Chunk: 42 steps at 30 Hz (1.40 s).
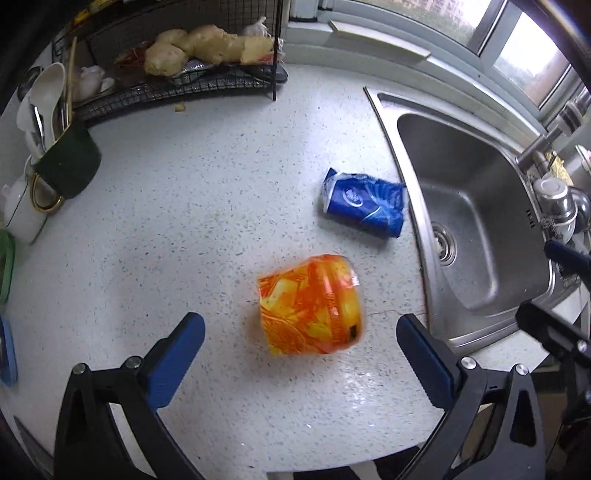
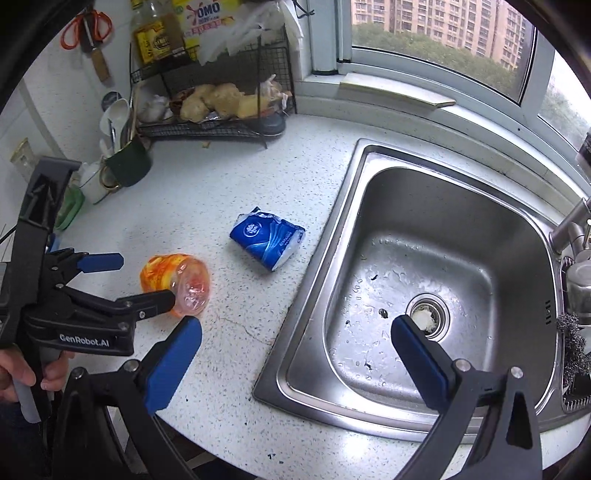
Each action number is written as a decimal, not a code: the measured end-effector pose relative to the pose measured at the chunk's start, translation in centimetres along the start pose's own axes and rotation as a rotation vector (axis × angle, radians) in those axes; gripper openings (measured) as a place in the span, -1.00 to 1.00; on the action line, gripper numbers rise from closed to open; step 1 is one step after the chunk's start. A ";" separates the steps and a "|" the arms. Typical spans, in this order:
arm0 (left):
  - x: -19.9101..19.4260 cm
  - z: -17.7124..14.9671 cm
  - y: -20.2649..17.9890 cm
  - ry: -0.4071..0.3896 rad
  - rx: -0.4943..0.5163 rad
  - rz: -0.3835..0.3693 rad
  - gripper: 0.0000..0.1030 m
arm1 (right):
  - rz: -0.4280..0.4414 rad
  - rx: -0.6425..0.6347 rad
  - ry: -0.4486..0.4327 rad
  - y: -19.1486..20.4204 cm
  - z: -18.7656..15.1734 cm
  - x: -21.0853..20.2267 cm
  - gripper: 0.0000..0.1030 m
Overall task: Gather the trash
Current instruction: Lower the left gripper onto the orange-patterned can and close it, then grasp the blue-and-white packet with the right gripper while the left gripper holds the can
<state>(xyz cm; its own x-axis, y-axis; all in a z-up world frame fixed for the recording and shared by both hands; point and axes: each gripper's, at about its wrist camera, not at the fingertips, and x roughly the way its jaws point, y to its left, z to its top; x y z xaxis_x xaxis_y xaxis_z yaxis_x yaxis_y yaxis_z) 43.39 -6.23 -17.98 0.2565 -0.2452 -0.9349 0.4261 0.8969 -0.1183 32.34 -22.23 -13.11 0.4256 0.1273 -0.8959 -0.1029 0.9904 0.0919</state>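
Daylight from window [image 2: 436, 44]; countertop [image 1: 207, 192] glare; orange wrapper [image 1: 310, 302] motion-blurred; fisheye-bent edges.

White speckled tabletop [image 2: 229, 184] under daylight; steel sink [image 2: 443, 258] set in at right. Window [image 2: 443, 40] behind shows apartment blocks. Black wire rack [image 2: 221, 125] against the white wall.

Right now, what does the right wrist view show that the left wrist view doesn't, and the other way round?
Only the right wrist view shows the person's hand holding the left hand-held gripper, open around the orange wrapper, plus the white scrap in the sink drain, the oil bottle on the rack and the scissors on the wall. Only the left wrist view shows the blue item at the counter's left edge. Both show the orange wrapper, the blue wrapper, the sink, the ginger and the utensil cup.
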 end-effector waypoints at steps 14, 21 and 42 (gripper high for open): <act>2.0 0.8 0.7 -0.001 0.005 -0.038 1.00 | -0.035 -0.002 0.068 0.9 0.5 1.8 0.99; 2.8 1.1 1.3 0.007 -0.022 -0.078 0.93 | -0.043 -0.004 0.079 1.2 0.8 2.4 0.99; 0.6 0.5 4.6 0.016 -0.029 -0.092 0.16 | 0.024 -0.025 0.108 2.7 4.6 6.8 0.99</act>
<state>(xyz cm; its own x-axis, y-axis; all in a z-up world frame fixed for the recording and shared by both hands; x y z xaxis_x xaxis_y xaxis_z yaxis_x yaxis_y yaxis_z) 45.97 -2.47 -18.95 0.2032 -0.3210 -0.9250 0.4219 0.8812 -0.2131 39.06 -18.42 -17.00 0.3233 0.1431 -0.9354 -0.1346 0.9854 0.1042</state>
